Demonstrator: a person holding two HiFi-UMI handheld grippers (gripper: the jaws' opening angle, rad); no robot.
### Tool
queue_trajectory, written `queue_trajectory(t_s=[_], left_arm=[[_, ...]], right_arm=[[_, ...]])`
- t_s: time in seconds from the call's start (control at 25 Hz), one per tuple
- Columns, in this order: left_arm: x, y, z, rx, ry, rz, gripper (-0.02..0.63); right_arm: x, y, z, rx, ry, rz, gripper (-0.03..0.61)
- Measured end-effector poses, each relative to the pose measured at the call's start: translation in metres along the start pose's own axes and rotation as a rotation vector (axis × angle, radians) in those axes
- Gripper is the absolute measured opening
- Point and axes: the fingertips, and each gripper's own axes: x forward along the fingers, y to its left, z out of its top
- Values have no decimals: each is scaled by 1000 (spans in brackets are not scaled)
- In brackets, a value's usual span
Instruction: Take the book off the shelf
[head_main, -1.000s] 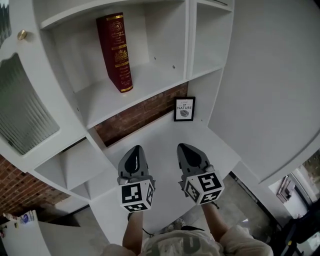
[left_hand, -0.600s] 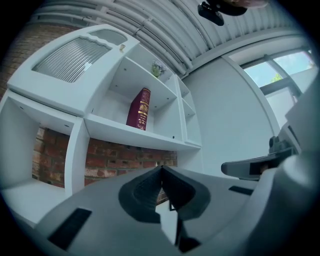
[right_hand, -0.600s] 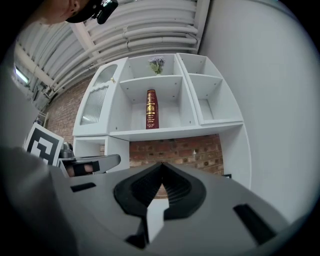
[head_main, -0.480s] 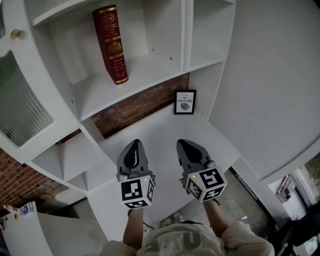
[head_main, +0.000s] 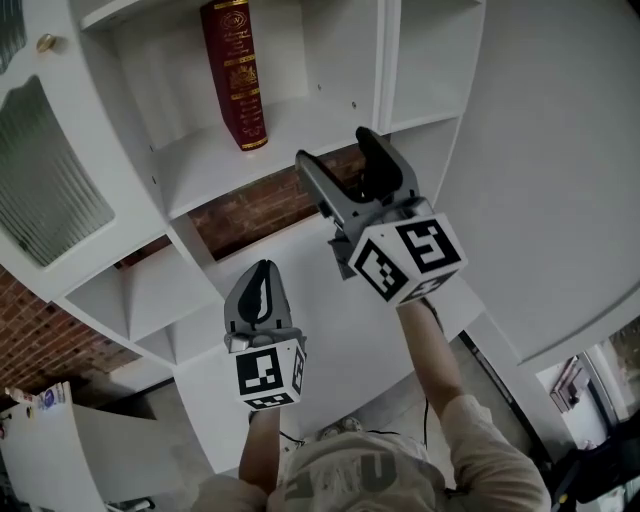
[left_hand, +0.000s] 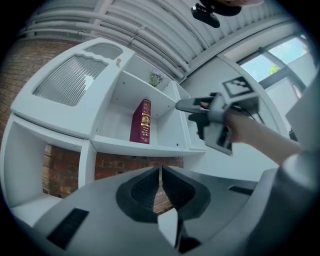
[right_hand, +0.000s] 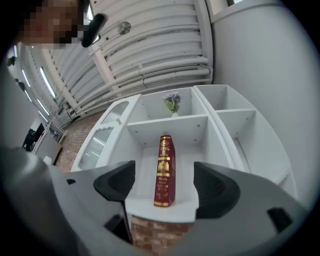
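A dark red book (head_main: 237, 75) with gold lettering stands upright, alone, on a white shelf (head_main: 300, 135). It also shows in the left gripper view (left_hand: 141, 121) and the right gripper view (right_hand: 164, 170). My right gripper (head_main: 335, 150) is raised in front of that shelf and points at the book. Its jaws are opening, stand wide apart and have nothing between them (right_hand: 165, 184); the book lies farther ahead, untouched. My left gripper (head_main: 262, 272) hangs lower over the white counter, shut and empty (left_hand: 160, 175).
A small vase of flowers (right_hand: 173, 102) stands on the shelf above the book. A cabinet door with ribbed glass (head_main: 50, 190) is at the left. A white upright divider (head_main: 383, 60) bounds the book's compartment on the right. Brick wall (head_main: 255, 220) shows below the shelf.
My right gripper has risen and gone forward toward the book's shelf, and its jaws have gone from shut to wide apart. It now hides the small framed picture. The left gripper has barely moved.
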Motion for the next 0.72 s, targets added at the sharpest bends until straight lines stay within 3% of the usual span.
queue_trajectory(t_s=[0.12, 0.32, 0.72], left_arm=[[-7, 2, -1, 8, 6, 14, 14], [-13, 11, -5, 13, 18, 46, 14], [-29, 37, -8, 18, 37, 124, 14]], right_arm=[[72, -4, 19, 18, 32, 36, 359], [174, -2, 5, -2, 221, 33, 360], [237, -5, -45, -51, 415, -55, 359]])
